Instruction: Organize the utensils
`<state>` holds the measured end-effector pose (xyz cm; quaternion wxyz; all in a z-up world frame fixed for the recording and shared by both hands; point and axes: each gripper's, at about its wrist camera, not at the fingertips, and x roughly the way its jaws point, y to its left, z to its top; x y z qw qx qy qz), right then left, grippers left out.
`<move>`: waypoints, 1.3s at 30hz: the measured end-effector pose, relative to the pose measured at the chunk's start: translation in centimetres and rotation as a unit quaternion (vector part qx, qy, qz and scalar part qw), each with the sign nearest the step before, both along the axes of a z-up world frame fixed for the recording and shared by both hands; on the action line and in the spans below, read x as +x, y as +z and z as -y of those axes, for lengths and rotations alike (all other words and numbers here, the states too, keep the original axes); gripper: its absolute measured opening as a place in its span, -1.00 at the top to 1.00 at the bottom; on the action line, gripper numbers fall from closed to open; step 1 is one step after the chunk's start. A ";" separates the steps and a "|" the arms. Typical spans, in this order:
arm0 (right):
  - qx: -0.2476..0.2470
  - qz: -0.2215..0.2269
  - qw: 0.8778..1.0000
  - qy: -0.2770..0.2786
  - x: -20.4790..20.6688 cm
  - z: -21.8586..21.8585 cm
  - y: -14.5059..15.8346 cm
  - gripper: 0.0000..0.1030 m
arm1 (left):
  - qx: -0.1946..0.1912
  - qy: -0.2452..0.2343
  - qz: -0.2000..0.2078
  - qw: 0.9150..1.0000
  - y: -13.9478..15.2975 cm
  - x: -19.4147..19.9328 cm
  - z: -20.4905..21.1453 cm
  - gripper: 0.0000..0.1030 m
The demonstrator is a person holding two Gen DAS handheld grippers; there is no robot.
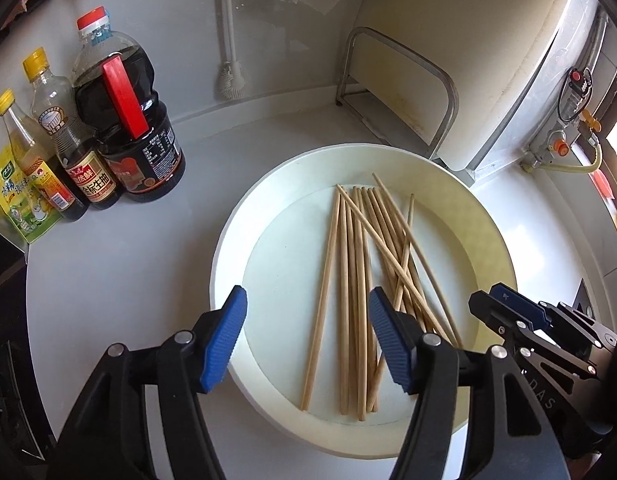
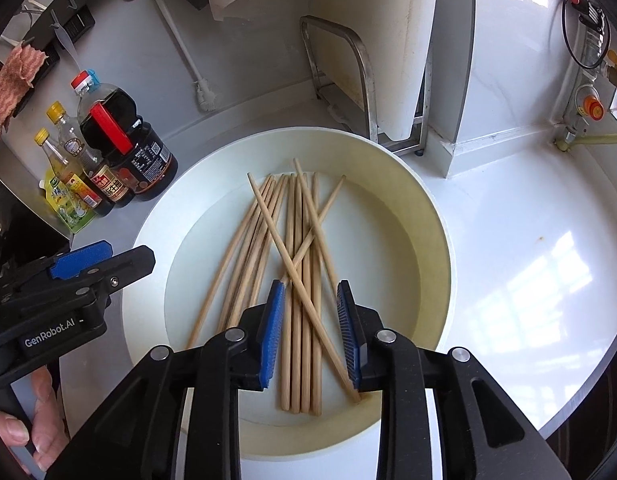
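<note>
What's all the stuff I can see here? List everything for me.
chopsticks: about a dozen, light wood, lying crossed in the basin
basin: one, white, round, on the counter
counter: one, white
sauce bottles: three, one large dark with red cap, two smaller with yellow caps, back left
green pouch: one, beside the bottles
bottle brush: one, white, against the wall
metal rack: one, silver, behind the basin
left gripper: black, blue fingers, open
right gripper: black, blue fingers, open over the chopsticks
</note>
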<state>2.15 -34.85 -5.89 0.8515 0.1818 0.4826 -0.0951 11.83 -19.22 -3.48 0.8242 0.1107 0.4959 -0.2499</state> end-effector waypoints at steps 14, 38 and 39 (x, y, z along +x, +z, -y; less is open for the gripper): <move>-0.014 0.015 1.000 0.001 -2.0 -2.0 1.4 0.35 | -0.006 0.009 0.020 1.000 1.5 -1.7 -1.8 -0.37; -0.027 0.016 0.999 -0.003 -3.3 -2.9 2.3 0.12 | -0.004 0.022 0.036 0.999 2.7 -2.6 -3.5 -0.65; -0.028 0.016 0.999 -0.003 -3.3 -3.0 2.3 0.12 | -0.003 0.022 0.037 0.999 2.7 -2.6 -3.5 -0.66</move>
